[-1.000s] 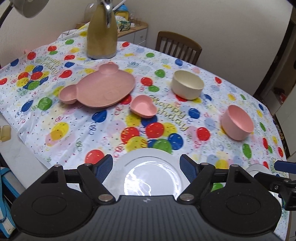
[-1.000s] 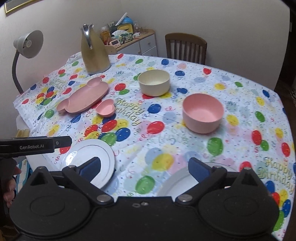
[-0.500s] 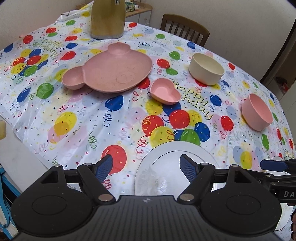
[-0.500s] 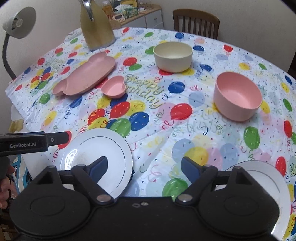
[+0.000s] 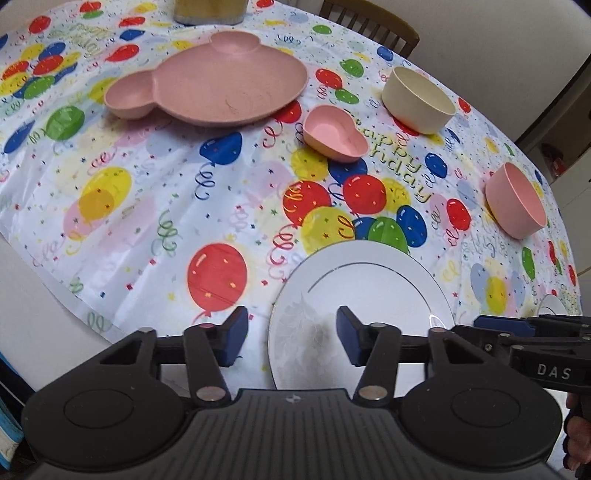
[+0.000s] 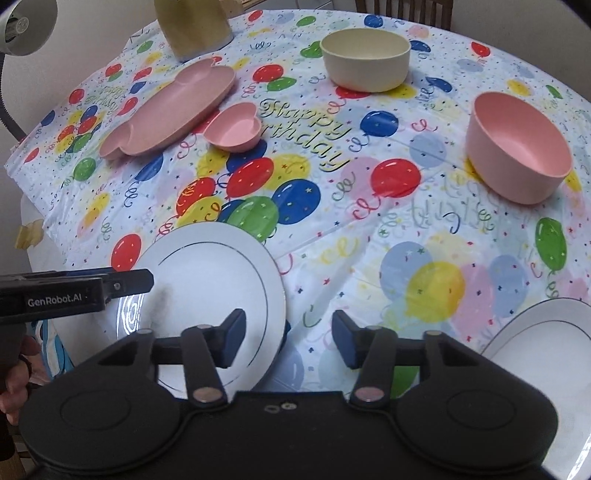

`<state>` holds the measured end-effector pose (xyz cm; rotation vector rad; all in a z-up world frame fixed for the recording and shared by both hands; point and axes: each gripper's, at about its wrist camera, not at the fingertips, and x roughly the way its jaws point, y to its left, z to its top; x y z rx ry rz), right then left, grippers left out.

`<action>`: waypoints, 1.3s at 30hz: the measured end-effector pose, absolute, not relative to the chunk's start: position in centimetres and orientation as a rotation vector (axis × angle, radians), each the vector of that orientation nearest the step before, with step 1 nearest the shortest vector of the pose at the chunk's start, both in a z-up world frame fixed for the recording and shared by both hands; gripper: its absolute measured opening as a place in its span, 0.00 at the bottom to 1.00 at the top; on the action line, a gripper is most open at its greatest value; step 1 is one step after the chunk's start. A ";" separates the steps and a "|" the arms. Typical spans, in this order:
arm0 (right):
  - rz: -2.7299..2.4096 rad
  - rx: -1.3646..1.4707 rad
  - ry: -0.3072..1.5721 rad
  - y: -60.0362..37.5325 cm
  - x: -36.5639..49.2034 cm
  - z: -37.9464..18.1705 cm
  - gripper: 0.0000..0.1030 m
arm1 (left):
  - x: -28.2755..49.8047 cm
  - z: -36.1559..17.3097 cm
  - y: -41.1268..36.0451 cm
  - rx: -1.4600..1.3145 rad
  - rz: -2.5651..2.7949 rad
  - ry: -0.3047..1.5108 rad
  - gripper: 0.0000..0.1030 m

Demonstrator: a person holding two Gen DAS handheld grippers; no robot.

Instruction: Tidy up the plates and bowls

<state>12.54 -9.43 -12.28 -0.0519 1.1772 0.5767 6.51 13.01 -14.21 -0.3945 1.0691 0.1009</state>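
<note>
A white plate [image 5: 369,288] lies near the table's front edge. My left gripper [image 5: 291,339] straddles its left rim, jaws closing, pads not touching it. My right gripper [image 6: 288,341] straddles the right rim of the same white plate [image 6: 207,273], jaws also closing, with a gap on both sides. Each gripper shows in the other's view: the right gripper [image 5: 495,323], the left gripper [image 6: 140,280]. A second white plate [image 6: 535,332] lies at the lower right. Farther back sit a pink bear-shaped plate [image 5: 221,81], a pink heart bowl [image 5: 332,133], a cream bowl [image 5: 417,99] and a pink bowl [image 5: 517,199].
A balloon-print tablecloth [image 5: 147,192] covers the round table. A yellow jug [image 6: 192,26] stands at the far side, a desk lamp [image 6: 22,26] at the left and a wooden chair [image 5: 369,26] behind the table. A person's hand [image 6: 14,391] holds the left gripper.
Both grippers have come down and forward onto the near white plate, tipping more steeply. Both pairs of jaws have narrowed, the right one from wide open.
</note>
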 end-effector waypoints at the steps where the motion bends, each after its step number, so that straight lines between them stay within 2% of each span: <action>1: 0.581 -0.045 1.183 -9.4 12.5 -12.4 0.40 | 6.5 -14.3 13.0 -0.404 0.092 1.073 0.40; 9: 0.597 -0.010 1.233 -9.0 12.7 -13.3 0.20 | 6.2 -14.9 13.4 -0.428 0.094 1.090 0.23; 15: 0.593 0.021 1.255 -9.3 12.8 -13.9 0.12 | 6.0 -14.9 14.0 -0.439 0.102 1.090 0.15; 26: 0.586 0.040 1.245 -10.2 12.4 -13.6 0.10 | 6.1 -14.0 12.6 -0.409 0.091 1.085 0.14; 39: 0.520 0.083 1.183 -15.4 11.8 -10.3 0.09 | 7.5 -11.0 6.8 -0.354 0.028 1.050 0.14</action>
